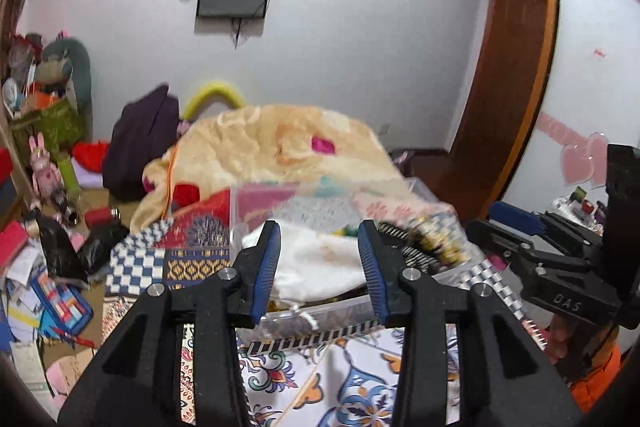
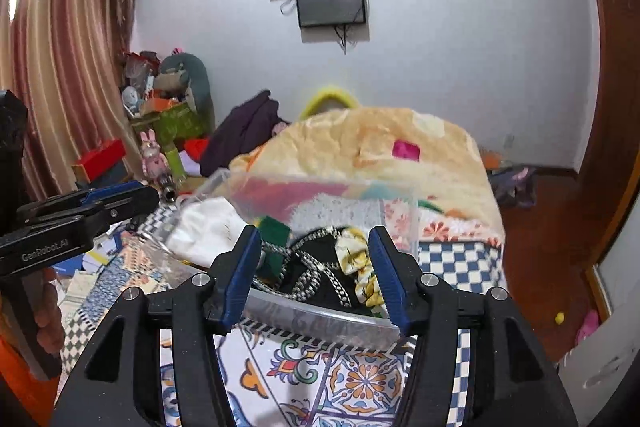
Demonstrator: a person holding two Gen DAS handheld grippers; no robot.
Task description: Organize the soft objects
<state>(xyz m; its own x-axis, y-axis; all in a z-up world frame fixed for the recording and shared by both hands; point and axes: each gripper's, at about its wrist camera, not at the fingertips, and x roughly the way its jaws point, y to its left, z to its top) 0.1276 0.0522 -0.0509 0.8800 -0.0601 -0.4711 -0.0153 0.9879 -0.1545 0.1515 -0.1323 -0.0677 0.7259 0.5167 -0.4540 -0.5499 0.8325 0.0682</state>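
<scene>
A clear plastic bin (image 1: pixel 320 311) (image 2: pixel 320 319) stands on the patterned bedspread in front of both grippers. In it lie a white cloth (image 1: pixel 320 263) (image 2: pixel 208 231), a black item with silver braided straps (image 2: pixel 316 275) (image 1: pixel 416 255), a yellow floral cloth (image 2: pixel 360 259) and a green piece (image 2: pixel 274 227). My left gripper (image 1: pixel 319 267) is open and empty, just above the bin's near rim over the white cloth. My right gripper (image 2: pixel 316 275) is open and empty over the black item. Each gripper shows at the side of the other's view.
A cream blanket (image 1: pixel 272 143) (image 2: pixel 380 147) is heaped behind the bin. A dark purple garment (image 1: pixel 140 143) lies at the back left. Boxes, toys and papers clutter the floor on the left (image 1: pixel 40 259). A wooden wardrobe (image 1: pixel 512 67) stands at the right.
</scene>
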